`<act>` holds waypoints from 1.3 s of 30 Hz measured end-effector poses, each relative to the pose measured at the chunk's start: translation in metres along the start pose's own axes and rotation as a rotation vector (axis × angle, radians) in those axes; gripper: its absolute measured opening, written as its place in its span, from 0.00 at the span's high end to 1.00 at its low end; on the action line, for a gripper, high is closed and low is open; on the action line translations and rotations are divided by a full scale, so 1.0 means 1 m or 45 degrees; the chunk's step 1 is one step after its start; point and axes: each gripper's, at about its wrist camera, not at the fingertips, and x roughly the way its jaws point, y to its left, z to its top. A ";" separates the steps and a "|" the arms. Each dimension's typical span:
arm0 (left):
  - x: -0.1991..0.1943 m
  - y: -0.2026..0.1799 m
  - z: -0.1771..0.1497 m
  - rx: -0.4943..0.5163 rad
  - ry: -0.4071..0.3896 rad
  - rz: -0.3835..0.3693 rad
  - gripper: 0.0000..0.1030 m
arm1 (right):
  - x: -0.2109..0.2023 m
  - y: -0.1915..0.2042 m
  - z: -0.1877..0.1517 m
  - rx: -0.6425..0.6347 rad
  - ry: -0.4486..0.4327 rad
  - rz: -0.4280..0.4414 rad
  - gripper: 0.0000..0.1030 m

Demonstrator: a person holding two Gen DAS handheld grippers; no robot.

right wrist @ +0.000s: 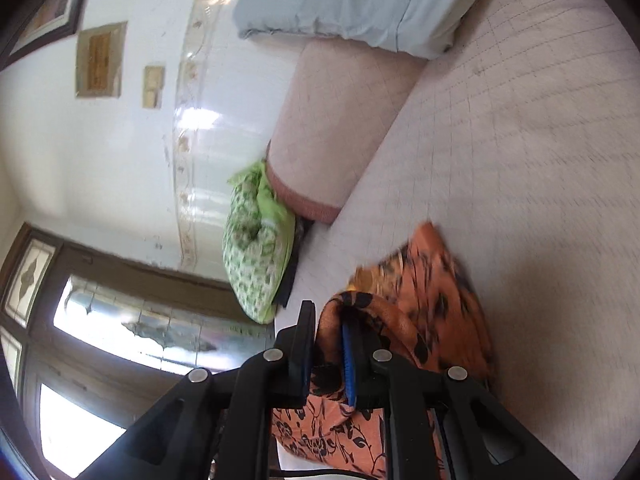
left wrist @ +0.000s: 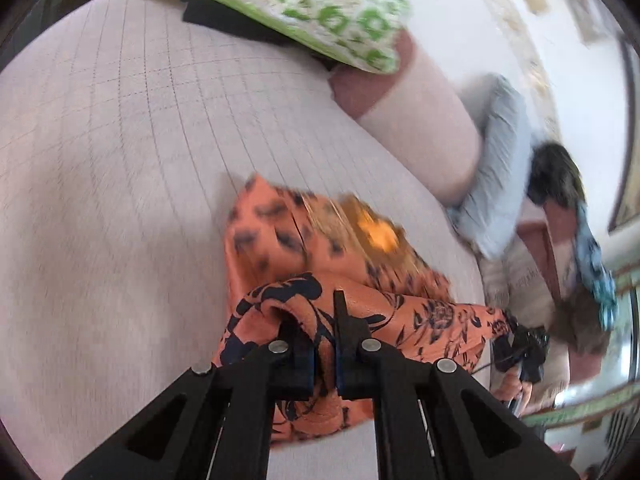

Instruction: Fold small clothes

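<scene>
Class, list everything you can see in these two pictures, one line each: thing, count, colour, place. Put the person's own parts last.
cloth: one, orange with dark flowers, on the bed, both tongs shut on it
bed: one, pale pink checked cover
bolster: one, pink, against the wall
green pillow: one, green and white, beside the bolster
blue pillow: one, pale blue, past the bolster
frames: several, on the white wall
left tongs: black, near edge
right tongs: black, near edge

The garment (left wrist: pixel 320 264) lies on the mattress (left wrist: pixel 120 160), a pillow (left wrist: pixel 300 4) behind it.
</scene>
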 end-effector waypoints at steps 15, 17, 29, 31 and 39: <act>0.005 0.028 0.022 -0.302 -0.473 -0.100 0.40 | 0.034 -0.039 0.047 0.052 -0.234 -0.111 0.35; -0.034 0.015 -0.013 -0.319 -0.763 0.018 0.27 | 0.023 -0.007 0.034 -0.113 -0.231 -0.135 0.35; 0.041 -0.022 -0.119 -0.174 -0.487 0.462 0.22 | 0.203 0.074 -0.157 -0.840 0.585 -0.574 0.38; 0.047 -0.017 -0.118 -0.145 -0.478 0.532 0.23 | 0.237 0.064 -0.178 -0.878 0.683 -0.634 0.51; 0.055 0.008 -0.080 -0.194 -0.446 0.536 0.23 | 0.353 0.083 -0.128 -0.959 0.470 -0.826 0.53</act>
